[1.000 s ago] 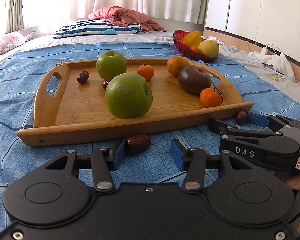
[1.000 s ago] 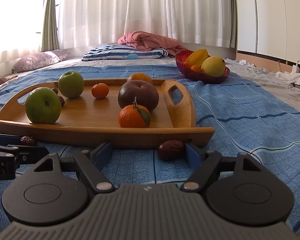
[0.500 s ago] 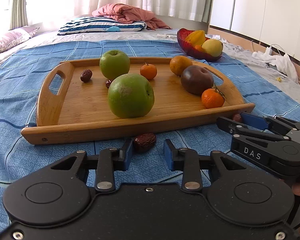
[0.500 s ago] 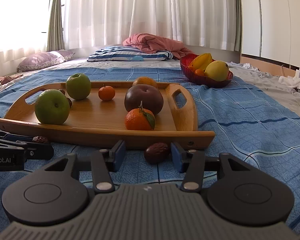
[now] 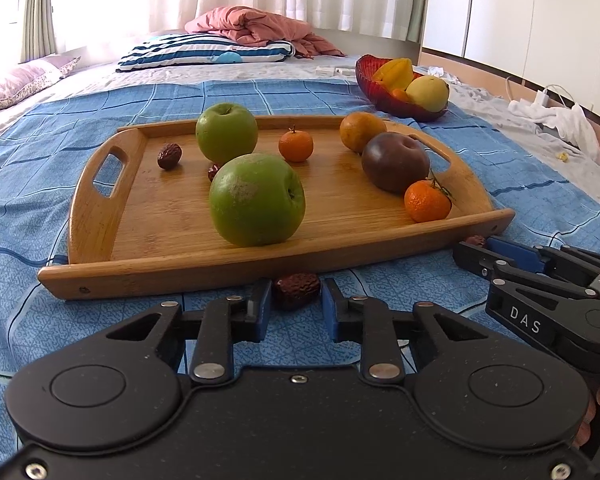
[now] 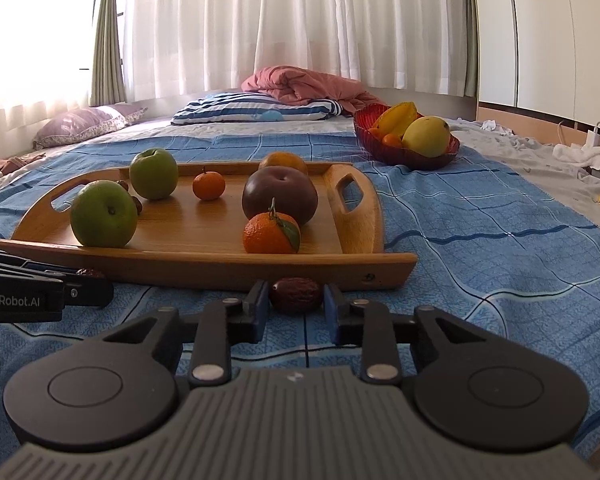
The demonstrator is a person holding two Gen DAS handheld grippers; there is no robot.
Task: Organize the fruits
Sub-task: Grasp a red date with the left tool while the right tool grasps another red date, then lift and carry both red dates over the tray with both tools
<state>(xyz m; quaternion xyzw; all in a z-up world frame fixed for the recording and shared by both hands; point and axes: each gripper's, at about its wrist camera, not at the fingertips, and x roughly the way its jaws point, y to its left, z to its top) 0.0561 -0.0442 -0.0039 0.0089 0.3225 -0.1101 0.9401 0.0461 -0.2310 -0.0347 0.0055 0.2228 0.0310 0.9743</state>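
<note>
Two dates lie on the bed just in front of the tray (image 5: 92,216): one date (image 5: 298,291) between my left tongs (image 5: 294,308), the other date (image 6: 296,294) between my right tongs (image 6: 295,308), both pairs closed in against the fruit. Apples and oranges already sit in the tray; these dates remain.
</note>
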